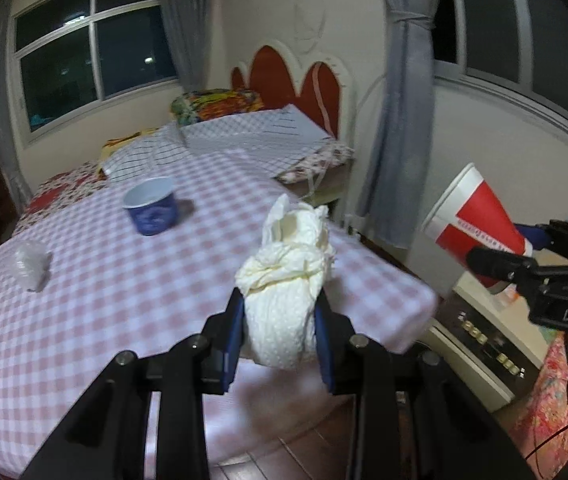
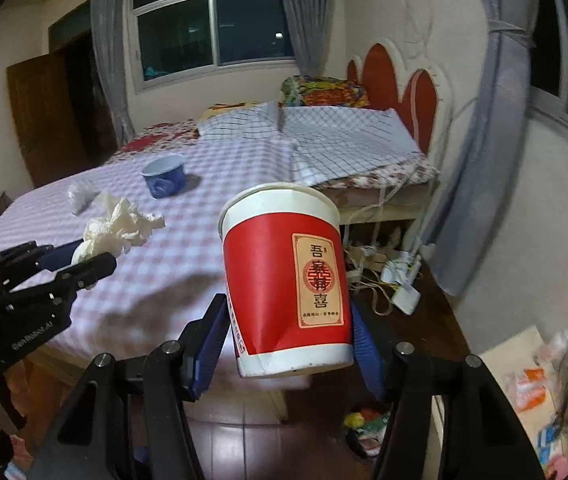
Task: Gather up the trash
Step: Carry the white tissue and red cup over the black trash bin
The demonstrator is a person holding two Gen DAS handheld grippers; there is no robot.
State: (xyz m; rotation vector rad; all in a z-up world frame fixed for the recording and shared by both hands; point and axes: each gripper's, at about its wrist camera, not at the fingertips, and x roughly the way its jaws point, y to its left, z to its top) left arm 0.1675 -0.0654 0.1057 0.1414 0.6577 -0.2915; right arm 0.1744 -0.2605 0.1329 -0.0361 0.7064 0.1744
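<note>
- Setting: bedroom at night; a bed (image 1: 84,320) under a pink-and-white checked sheet, red-panelled headboard (image 1: 284,76) behind it, grey curtains, dark windows.
- Left gripper (image 1: 280,320): closed on a crumpled white tissue wad (image 1: 287,264), pads pressing its lower half, the loose top sticking out beyond the fingers, above the near part of the bed.
- Right gripper (image 2: 289,336): closed on a red-and-white paper cup (image 2: 287,276), pads at its lower wall near the base; cup tilted, mouth pointing away, carried off the bed's edge over the floor.
- Still on the bed: blue bowl (image 1: 150,210) standing upright; a small clear plastic crumple (image 1: 32,266) nearer the left side, apart from the bowl.
- Step in hand, as judged: carrying both pieces off to a bin; no bin shows in either view.
- Handling advice: keep both grips steady; the cup wall looks slightly dented, so squeeze no harder; keep the tissue's loose top from snagging.
- Left view only: a cream appliance with buttons (image 1: 483,344) beside the bed.
- Right view only: the cup's printed label, a wooden door (image 2: 44,120), cables and a power strip (image 2: 399,280) on the floor, and litter at lower right.
</note>
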